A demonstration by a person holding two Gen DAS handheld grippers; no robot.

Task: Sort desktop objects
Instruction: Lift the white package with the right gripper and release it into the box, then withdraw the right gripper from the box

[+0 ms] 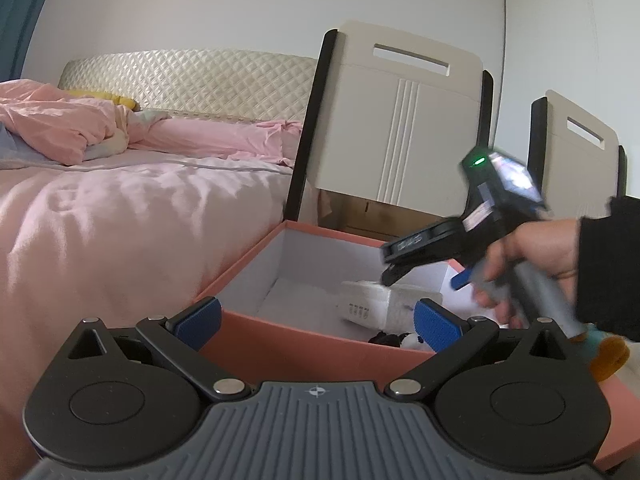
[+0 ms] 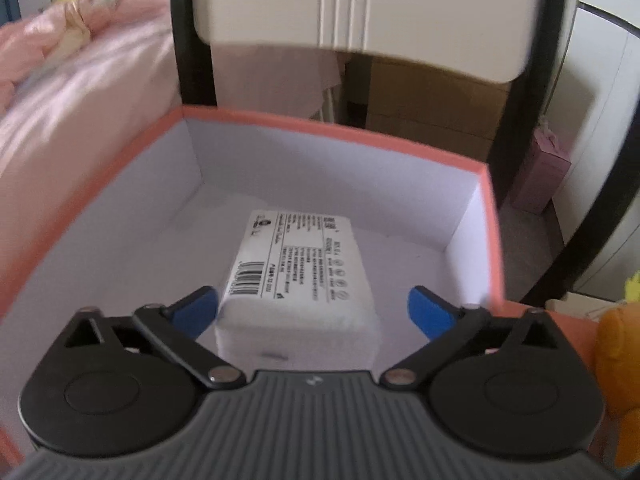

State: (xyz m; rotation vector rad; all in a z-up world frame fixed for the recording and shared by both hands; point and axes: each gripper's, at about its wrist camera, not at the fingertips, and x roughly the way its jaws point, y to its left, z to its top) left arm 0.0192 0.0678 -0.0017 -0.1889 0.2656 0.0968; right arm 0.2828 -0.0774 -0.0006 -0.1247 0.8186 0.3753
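Note:
A pink box with a white inside stands open in front of me; it also shows in the right wrist view. A white tissue pack with printed text and a barcode lies on the box floor, and it shows in the left wrist view. My right gripper is open above the box, its blue pads on either side of the pack and apart from it. In the left wrist view the right gripper hangs over the box. My left gripper is open and empty at the box's near wall. A black-and-white item lies in the box.
A bed with pink bedding lies to the left. Two white chairs with black frames stand behind the box. An orange plush toy sits at the right, also in the right wrist view. A pink carton stands on the floor.

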